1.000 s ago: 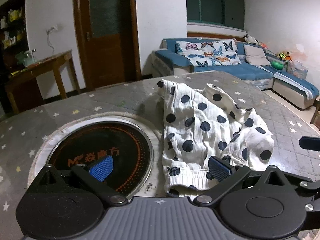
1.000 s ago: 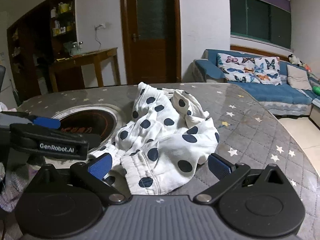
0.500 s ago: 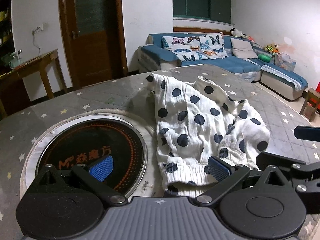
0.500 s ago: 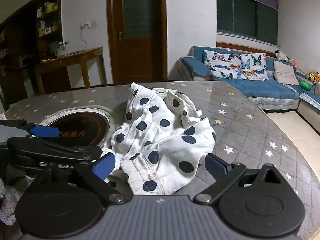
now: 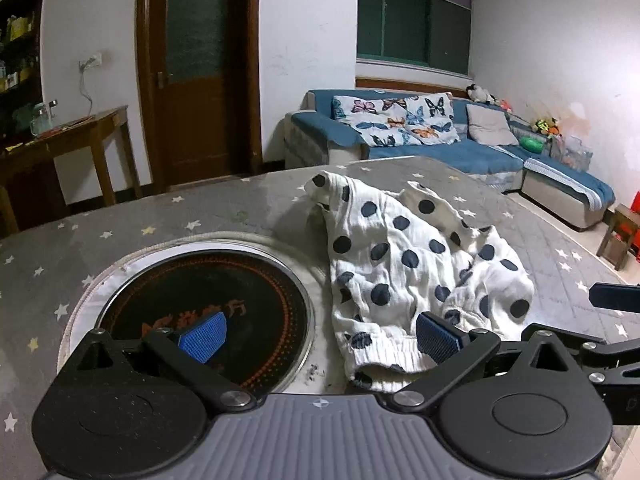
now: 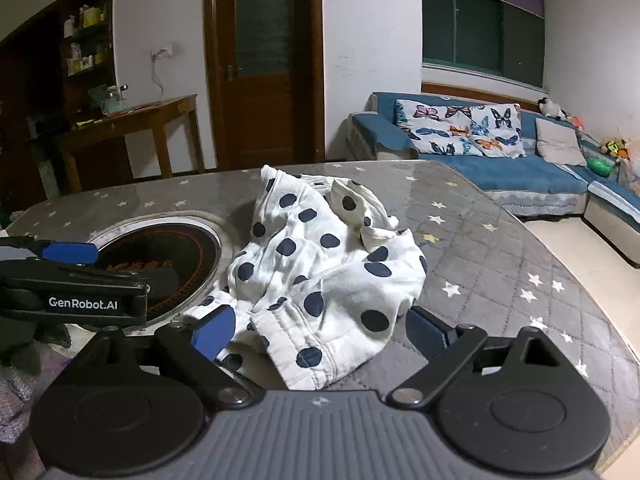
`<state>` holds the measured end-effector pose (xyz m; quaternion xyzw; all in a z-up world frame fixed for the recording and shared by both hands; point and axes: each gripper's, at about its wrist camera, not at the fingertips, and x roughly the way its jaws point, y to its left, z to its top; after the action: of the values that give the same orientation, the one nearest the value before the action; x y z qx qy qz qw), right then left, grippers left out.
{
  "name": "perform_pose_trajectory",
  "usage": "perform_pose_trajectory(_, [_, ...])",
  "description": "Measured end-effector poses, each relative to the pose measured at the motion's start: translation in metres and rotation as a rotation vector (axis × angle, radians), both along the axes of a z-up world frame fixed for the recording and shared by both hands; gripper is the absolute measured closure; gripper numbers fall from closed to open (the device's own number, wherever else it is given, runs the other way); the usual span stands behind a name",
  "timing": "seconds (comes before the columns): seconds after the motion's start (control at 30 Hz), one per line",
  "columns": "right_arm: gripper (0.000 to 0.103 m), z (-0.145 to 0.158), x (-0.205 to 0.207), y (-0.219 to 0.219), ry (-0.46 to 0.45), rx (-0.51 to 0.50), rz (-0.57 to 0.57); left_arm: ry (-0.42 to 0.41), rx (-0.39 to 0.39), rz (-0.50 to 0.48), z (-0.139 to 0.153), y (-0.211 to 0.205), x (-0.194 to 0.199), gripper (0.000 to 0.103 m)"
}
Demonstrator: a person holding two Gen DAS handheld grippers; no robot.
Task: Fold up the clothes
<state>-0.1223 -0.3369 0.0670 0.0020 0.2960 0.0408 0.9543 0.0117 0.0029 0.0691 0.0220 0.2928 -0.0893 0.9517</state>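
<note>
A white garment with dark blue dots (image 5: 404,268) lies crumpled on the grey star-patterned table (image 5: 200,208). It also shows in the right wrist view (image 6: 320,264). My left gripper (image 5: 320,336) is open and empty, its right pad over the garment's near elastic hem and its left pad over the round cooktop. My right gripper (image 6: 320,330) is open and empty, its jaws standing on either side of the garment's near hem. The left gripper (image 6: 72,280) shows at the left of the right wrist view.
A round black inset cooktop (image 5: 208,308) sits in the table left of the garment. A blue sofa (image 5: 440,140) stands beyond the table's far edge, a wooden door (image 5: 196,76) and a side table (image 5: 68,140) at the back left.
Both grippers have crept closer to the garment's near hem and the views have tilted up slightly. The garment has not moved. Both grippers stay open.
</note>
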Motion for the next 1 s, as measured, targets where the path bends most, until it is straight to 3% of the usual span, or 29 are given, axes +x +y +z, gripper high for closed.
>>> perform_pose_trajectory(0.43, [0.02,-0.021,0.018,-0.151,0.039,0.042,0.21,0.029,0.003,0.093,-0.012,-0.011,0.013,0.02])
perform_pose_trajectory(0.57, [0.026,-0.03,0.021,-0.192,0.05,0.056,0.274,0.055,0.027,0.101,-0.021,-0.019,0.023,0.021])
perform_pose_trajectory(0.77, [0.034,-0.042,0.028,-0.232,0.044,0.0,0.339,0.107,0.053,0.083,-0.035,-0.03,0.038,0.025])
perform_pose_trajectory(0.87, [0.043,-0.046,0.031,-0.248,0.044,-0.022,0.338,0.139,0.052,0.071,-0.044,-0.031,0.044,0.035])
perform_pose_trajectory(1.0, [0.058,-0.044,0.035,-0.284,0.042,0.002,0.322,0.156,0.024,0.03,-0.049,-0.029,0.047,0.06])
